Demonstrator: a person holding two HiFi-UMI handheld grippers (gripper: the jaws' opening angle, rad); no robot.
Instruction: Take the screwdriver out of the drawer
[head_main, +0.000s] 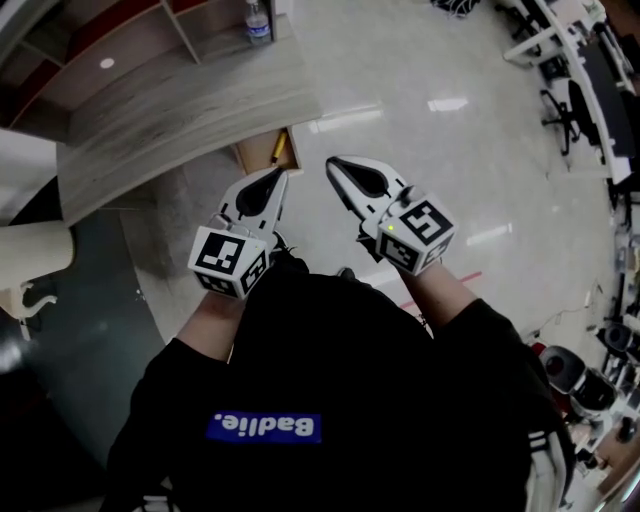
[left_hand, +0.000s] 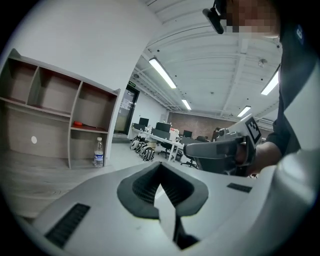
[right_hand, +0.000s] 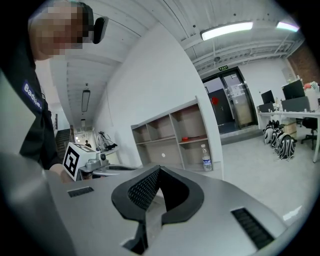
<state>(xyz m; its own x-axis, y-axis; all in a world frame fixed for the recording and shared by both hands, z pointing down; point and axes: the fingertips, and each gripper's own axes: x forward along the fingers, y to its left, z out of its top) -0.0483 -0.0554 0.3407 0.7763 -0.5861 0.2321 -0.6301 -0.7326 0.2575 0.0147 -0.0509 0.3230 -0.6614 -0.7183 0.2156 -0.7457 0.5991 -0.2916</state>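
Observation:
In the head view an open wooden drawer (head_main: 258, 155) juts out from under the desk (head_main: 170, 110), and a yellowish screwdriver handle (head_main: 279, 149) shows inside it. My left gripper (head_main: 279, 175) is shut and empty, its tip just short of the drawer's front and a little to its right. My right gripper (head_main: 333, 162) is beside it over the floor, jaws together with nothing in them. The left gripper view (left_hand: 160, 165) and the right gripper view (right_hand: 159, 169) both show pads meeting on nothing. The drawer is hidden in both gripper views.
A shelf unit (left_hand: 55, 107) stands on the desk with a water bottle (head_main: 258, 22) at its end and a red item (left_hand: 80, 124) in one cell. A white chair (head_main: 30, 262) is at the left. Office chairs (head_main: 562, 108) and desks are far right across the glossy floor.

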